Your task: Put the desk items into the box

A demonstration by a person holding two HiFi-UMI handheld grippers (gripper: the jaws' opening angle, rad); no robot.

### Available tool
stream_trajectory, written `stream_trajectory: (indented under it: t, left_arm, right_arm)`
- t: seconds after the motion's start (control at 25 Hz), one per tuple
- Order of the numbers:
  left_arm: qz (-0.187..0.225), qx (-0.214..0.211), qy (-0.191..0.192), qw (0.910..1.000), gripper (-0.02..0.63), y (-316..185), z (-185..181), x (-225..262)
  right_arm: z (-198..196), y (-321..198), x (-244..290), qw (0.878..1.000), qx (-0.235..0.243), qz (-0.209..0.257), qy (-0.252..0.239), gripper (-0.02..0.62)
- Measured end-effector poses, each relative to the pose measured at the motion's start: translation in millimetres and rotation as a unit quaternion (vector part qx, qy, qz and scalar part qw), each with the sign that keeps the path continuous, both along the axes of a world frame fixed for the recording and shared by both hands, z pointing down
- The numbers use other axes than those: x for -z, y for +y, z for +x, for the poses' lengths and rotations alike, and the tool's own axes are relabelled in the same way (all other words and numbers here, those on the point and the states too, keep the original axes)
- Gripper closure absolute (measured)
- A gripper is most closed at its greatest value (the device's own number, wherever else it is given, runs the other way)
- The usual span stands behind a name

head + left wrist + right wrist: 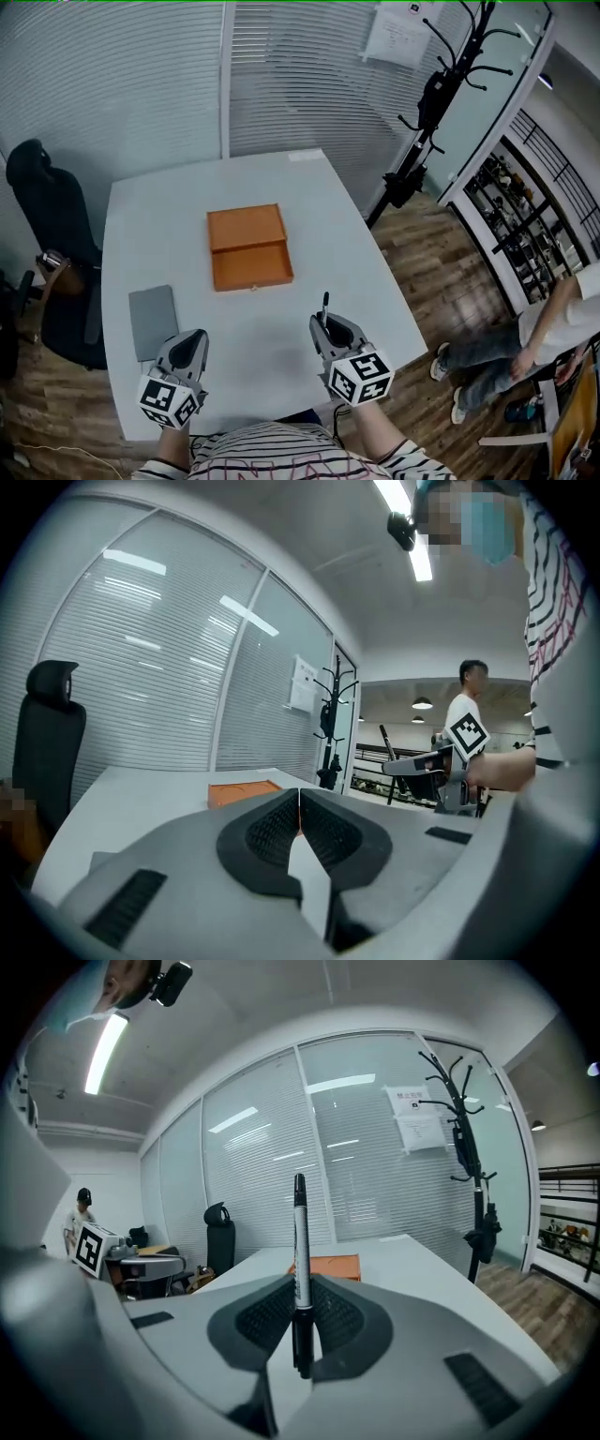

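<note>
Your right claw (300,1283) is clenched on a black marker pen (300,1241), which stands upright between the jaws, its slim end rising well above them and its thicker end hanging just below the pads. In the head view the same pen (325,305) pokes up out of that claw (324,328) over the near right part of the white worktop (187,216). The orange box (248,248) lies open at the middle of the worktop, ahead of the pen and well apart from it. Your left claw (299,799) is clenched with its jaws pressed together on nothing, and a flat grey pad (153,322) lies just beside it. The pen's barrel carries print too small to read, and so does the paper sheet (401,33) on the glass wall
</note>
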State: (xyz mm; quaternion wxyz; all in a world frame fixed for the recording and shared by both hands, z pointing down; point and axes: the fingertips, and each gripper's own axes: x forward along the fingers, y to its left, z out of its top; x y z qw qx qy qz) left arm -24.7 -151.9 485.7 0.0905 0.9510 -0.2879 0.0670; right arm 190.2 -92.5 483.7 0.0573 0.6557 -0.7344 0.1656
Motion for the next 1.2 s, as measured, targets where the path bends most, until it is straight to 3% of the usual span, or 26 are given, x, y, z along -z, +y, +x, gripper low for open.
stream_trajectory:
  t: [0.36,0.64,1.2]
  left_arm:
    - [0.009,0.09,0.0,0.9959,0.58,-8.9,5.7,6.1]
    - [0.011,0.137,-0.004,0.9905,0.58,-8.6,3.7,10.5]
    - [0.0,0.174,-0.011,0.9847,0.58,-5.5,-7.8,2.3]
  right_arm:
    - [22.0,-61.0,17.3,0.995,0.097,0.017,0.029,0.537]
    - [28.9,-99.4,35.2,0.987,0.147,0.039,0.055,0.537]
    - [21.1,-161.4,42.2,0.976,0.185,0.054,0.107,0.537]
